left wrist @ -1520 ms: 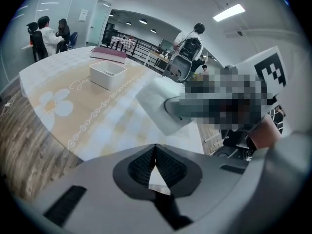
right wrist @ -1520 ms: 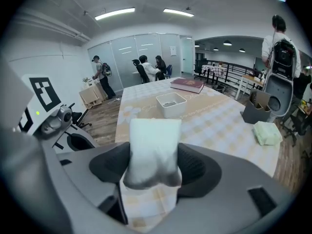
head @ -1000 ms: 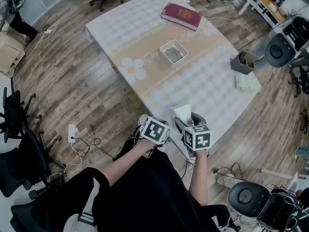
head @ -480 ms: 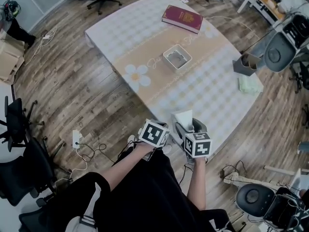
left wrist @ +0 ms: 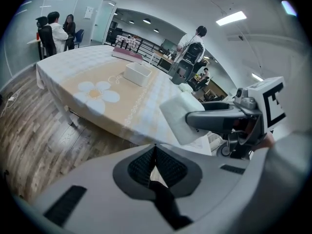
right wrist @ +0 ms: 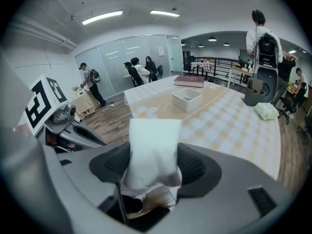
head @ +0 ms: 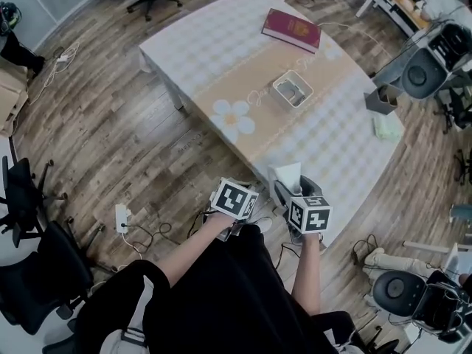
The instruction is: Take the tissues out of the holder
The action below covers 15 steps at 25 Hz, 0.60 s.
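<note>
A white tissue pack (right wrist: 151,140) stands upright, pinched between the right tongs (right wrist: 153,165) over the tabletop's (head: 221,43) near edge. The dark grey holder (head: 382,99) sits at the far right edge (open top up), with a pale green tissue pack (head: 386,127) just beside it.

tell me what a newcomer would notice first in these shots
A white tissue wad is clamped in the right tool, by the table's near edge, with the shut, empty left tool beside it. On the table lie a red book, a white tray and, at the right edge, a grey holder.
</note>
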Available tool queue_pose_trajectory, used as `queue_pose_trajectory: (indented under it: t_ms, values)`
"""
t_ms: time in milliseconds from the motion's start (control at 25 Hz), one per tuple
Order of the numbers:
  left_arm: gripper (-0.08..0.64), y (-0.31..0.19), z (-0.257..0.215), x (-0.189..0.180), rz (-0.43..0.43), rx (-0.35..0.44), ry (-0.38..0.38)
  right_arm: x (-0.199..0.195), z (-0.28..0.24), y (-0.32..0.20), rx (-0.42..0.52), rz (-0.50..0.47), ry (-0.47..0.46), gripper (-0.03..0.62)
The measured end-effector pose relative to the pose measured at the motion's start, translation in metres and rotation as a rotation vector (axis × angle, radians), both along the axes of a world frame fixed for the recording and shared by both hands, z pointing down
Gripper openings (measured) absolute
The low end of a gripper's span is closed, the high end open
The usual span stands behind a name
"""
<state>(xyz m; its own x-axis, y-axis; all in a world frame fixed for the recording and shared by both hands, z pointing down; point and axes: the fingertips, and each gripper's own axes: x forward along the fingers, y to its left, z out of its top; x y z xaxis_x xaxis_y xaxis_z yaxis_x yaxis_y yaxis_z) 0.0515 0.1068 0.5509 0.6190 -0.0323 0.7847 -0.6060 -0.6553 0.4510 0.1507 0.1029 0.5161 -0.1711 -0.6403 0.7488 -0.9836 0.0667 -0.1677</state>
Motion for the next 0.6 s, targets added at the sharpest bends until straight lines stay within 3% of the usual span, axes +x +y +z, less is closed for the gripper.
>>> queue_pose_trajectory:
  t_ms: [280, 600]
  values:
    - [0.000, -0.023, 0.000, -0.062, -0.042, -0.011, 0.013, -0.051, 0.008, -0.019, -0.061, 0.052, 0.029, 0.318]
    - [0.000, -0.042, 0.003, -0.086, -0.085, -0.004, 0.008, -0.086, 0.010, -0.044, -0.066, 0.008, 0.016, 0.318]
